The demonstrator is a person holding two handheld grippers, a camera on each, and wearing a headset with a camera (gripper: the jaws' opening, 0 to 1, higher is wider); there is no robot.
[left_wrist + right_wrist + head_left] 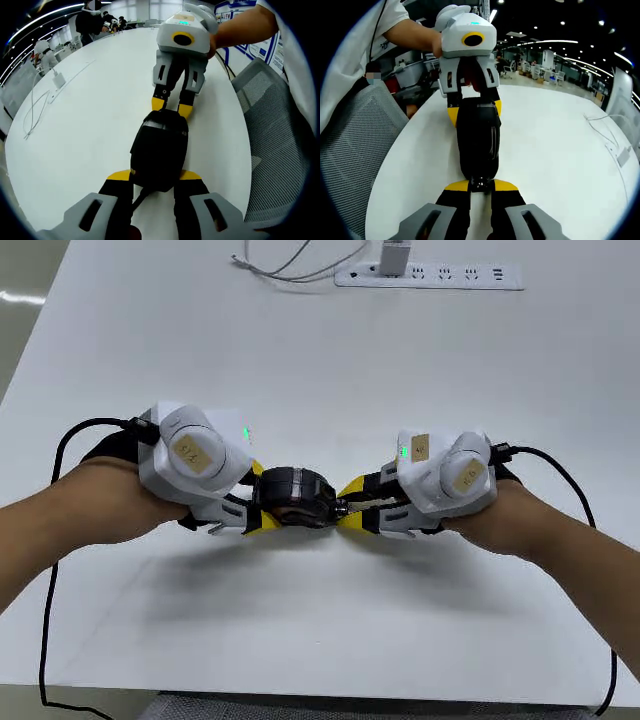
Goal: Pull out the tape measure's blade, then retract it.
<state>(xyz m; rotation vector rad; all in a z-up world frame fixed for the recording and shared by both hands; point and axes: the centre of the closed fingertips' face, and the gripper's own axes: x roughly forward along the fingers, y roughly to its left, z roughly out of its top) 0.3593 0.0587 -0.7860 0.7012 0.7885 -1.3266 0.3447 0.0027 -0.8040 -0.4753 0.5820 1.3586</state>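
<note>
The black tape measure (293, 498), near the front edge of the white table (300, 370), is clamped by its case in the left gripper (260, 496) on its left, the right gripper (352, 506) on its right is pinched tight on its blade tip, and a power strip (430, 276) lies far behind it.

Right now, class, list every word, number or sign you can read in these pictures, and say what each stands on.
Nothing can be read for certain.
On the left gripper, a tan sticker: handwriting, too blurred to read.
On the right gripper, two tan stickers: too blurred to read.
On the blue posters: too small to read.
On the tape measure: no readable text.
</note>
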